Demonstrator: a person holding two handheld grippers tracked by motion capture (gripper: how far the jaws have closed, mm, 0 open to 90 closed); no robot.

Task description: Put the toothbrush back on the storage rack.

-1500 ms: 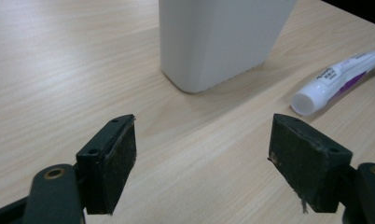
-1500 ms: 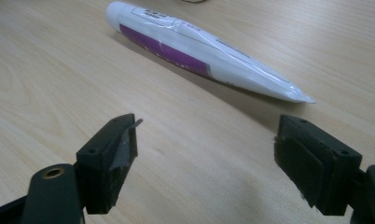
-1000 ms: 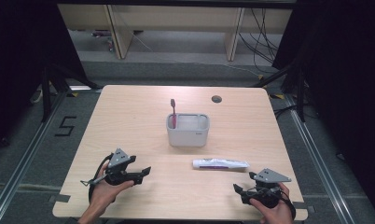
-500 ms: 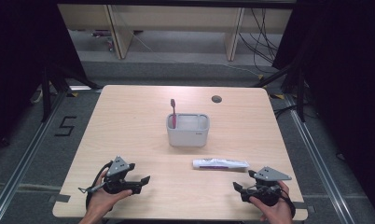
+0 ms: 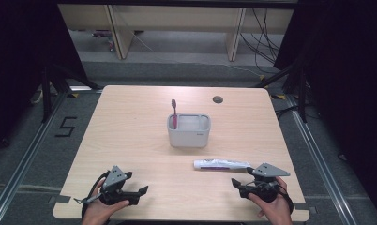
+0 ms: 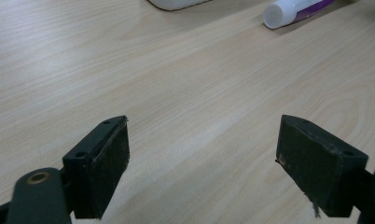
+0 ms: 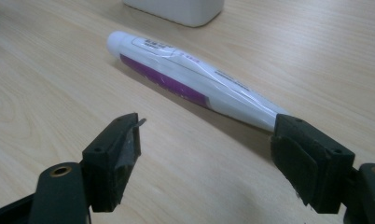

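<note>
Wooden worktop: toothpaste tube lies flat near the front right, just ahead of the right claw, jaws wide, empty. Left claw has just been opening, wide, nothing between.

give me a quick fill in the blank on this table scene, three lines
1. The toothbrush stands in the white ____.
2. The toothpaste tube lies ____ on the table.
3. The right claw is ____, nothing pinched between its jaws.

Missing words: holder; flat; open
</note>
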